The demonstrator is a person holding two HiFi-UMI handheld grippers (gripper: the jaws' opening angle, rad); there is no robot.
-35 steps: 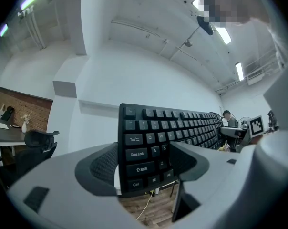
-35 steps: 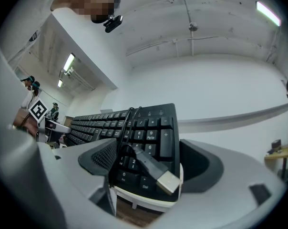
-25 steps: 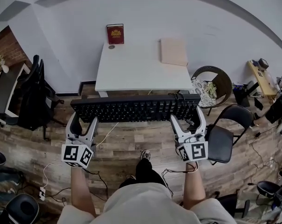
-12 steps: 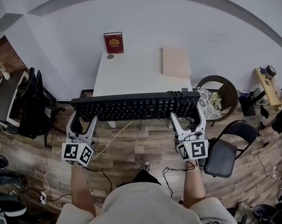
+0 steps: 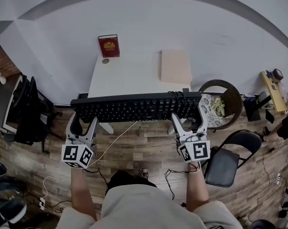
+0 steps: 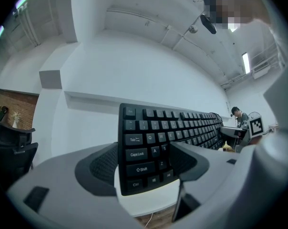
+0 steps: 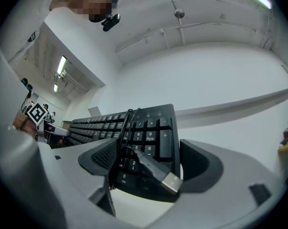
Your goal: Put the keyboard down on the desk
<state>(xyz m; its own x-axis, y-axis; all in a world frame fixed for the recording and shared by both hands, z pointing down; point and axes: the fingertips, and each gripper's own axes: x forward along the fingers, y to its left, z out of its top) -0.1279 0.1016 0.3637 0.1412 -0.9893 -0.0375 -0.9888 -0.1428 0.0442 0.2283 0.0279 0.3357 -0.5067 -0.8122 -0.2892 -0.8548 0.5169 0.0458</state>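
Left gripper (image 5: 83,121): jaws closed on the left end of the black keyboard (image 5: 134,108), at the Ctrl/Shift corner. Right gripper (image 5: 188,119): jaws closed on the number-pad end, where a black cable (image 7: 126,128) is wound round the body and its USB plug (image 7: 168,181) lies across the keys. The keyboard runs level between both grippers. In the head view it covers the near edge of the white desk (image 5: 129,78), each end projecting slightly past a desk corner; contact with the desktop cannot be confirmed. Beyond it lies open white surface, up to a tan pad (image 5: 175,67) at right rear and a red book (image 5: 108,46) at the wall. A round chair (image 5: 230,87) stands just beside the right gripper.
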